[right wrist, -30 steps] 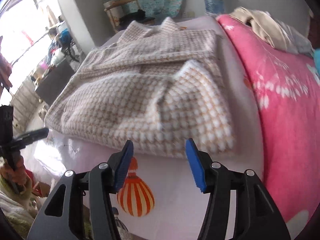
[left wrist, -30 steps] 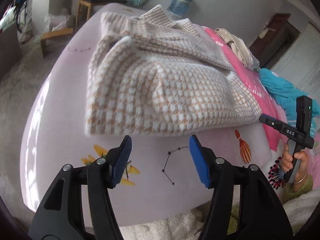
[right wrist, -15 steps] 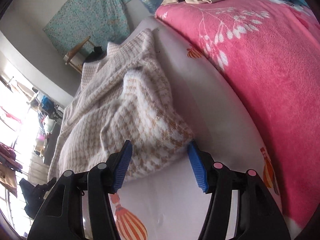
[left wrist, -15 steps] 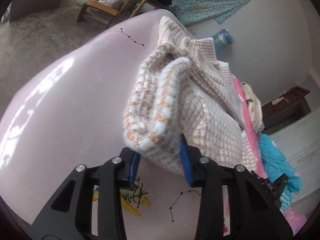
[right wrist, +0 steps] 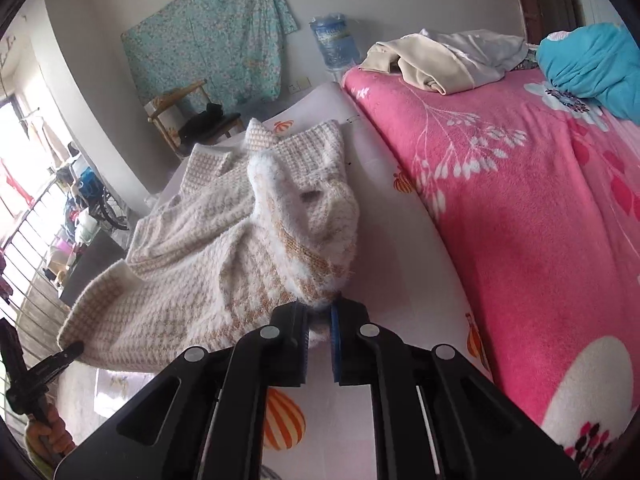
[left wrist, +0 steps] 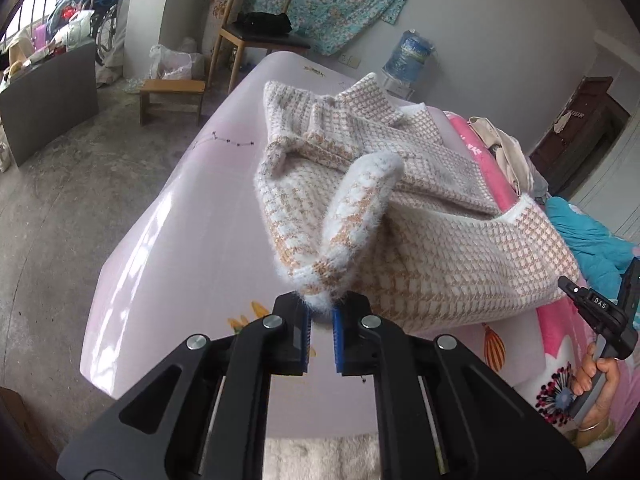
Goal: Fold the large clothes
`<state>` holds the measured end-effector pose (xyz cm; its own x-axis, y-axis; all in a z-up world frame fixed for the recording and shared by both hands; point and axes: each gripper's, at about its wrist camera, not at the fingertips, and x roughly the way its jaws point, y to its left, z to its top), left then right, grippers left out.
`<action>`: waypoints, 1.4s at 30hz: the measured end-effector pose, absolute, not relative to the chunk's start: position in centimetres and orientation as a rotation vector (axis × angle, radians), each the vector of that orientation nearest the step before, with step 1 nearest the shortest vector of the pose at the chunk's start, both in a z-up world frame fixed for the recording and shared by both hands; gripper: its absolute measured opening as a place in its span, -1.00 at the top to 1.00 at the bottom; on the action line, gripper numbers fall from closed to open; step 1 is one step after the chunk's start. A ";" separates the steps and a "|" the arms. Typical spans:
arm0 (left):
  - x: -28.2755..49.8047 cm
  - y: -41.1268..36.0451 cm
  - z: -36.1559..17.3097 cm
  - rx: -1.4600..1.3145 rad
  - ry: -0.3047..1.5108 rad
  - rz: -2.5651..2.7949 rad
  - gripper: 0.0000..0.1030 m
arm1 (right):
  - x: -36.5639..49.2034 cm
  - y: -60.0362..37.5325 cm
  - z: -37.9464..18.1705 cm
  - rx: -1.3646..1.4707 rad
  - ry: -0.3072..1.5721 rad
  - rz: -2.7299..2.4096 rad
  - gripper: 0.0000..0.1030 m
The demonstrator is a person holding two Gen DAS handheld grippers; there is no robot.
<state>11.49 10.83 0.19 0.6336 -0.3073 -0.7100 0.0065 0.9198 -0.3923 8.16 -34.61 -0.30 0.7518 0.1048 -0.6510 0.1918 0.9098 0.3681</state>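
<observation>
Within the last second the left gripper (left wrist: 320, 322) clenched on the near hem of the sweater (left wrist: 420, 240) on the bed (left wrist: 180, 240); the right gripper (right wrist: 319, 330) likewise pinched its corner, both lifting it, ready to fold

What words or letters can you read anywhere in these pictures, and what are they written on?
"DAS": white letters on the black right gripper, seen from the left wrist camera.
The label on the big blue water bottle by the wall has printing, but it is too small and blurred to read.
Nothing readable on the checked sweater or the pink blanket.
</observation>
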 end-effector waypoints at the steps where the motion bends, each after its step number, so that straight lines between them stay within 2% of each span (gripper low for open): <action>1: 11.1 11.5 -0.2 -0.400 0.898 -0.188 0.83 | 7.8 -34.7 -0.5 0.440 0.744 -0.033 0.83; 2: 10.8 12.3 -0.9 -0.428 0.930 -0.193 0.76 | 7.6 -34.7 -0.9 0.447 0.780 0.000 0.79; 3: 10.7 13.2 -1.9 -0.454 0.961 -0.181 0.61 | 7.6 -34.9 -1.6 0.463 0.817 0.029 0.77; 4: 10.7 14.1 -2.8 -0.486 0.996 -0.159 0.53 | 7.8 -35.1 -2.6 0.473 0.858 0.043 0.63; 5: 10.5 15.2 -3.8 -0.523 1.025 -0.128 0.50 | 8.2 -35.5 -3.5 0.466 0.916 0.036 0.48; 7: 9.5 17.6 -4.5 -0.564 1.019 -0.050 0.50 | 8.5 -36.8 -4.5 0.448 0.977 -0.027 0.36; 9: 8.5 19.7 -3.7 -0.615 0.967 -0.027 0.45 | 8.1 -38.6 -3.5 0.466 0.937 -0.066 0.31; 10: 8.1 20.1 -2.9 -0.617 0.928 -0.020 0.44 | 7.9 -39.3 -2.7 0.474 0.900 -0.079 0.17; 11: 8.1 20.1 -2.1 -0.593 0.892 -0.020 0.43 | 7.8 -39.6 -2.0 0.473 0.861 -0.084 0.12; 14: 9.7 17.8 0.1 -0.471 0.833 -0.081 0.42 | 9.5 -38.2 -0.7 0.431 0.814 -0.013 0.12; 17: 12.3 13.0 0.9 -0.363 0.824 -0.214 0.35 | 13.0 -34.9 -0.8 0.399 0.850 0.157 0.11; 22: 16.1 6.9 -1.9 -0.208 0.935 -0.256 0.27 | 16.7 -29.9 -2.6 0.298 0.913 0.301 0.07; 24: 17.4 6.8 -4.2 -0.180 1.028 -0.197 0.27 | 17.4 -29.1 -4.3 0.232 0.982 0.285 0.06; 26: 17.5 7.5 -5.1 -0.197 1.045 -0.205 0.29 | 17.5 -28.7 -5.9 0.163 1.055 0.264 0.05; 35: 18.8 7.0 -1.4 -0.103 0.891 -0.231 0.09 | 19.3 -29.1 -2.8 0.069 0.981 0.280 -0.15; 42: 22.4 7.4 -2.3 -0.021 0.905 -0.137 0.08 | 23.4 -32.7 -2.9 0.126 0.969 0.218 -0.15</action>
<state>22.37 7.39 -2.27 0.6092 -0.1275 -0.7827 0.1100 0.9910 -0.0758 23.38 -32.66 -2.88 0.5466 0.2400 -0.8023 -0.1275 0.9707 0.2035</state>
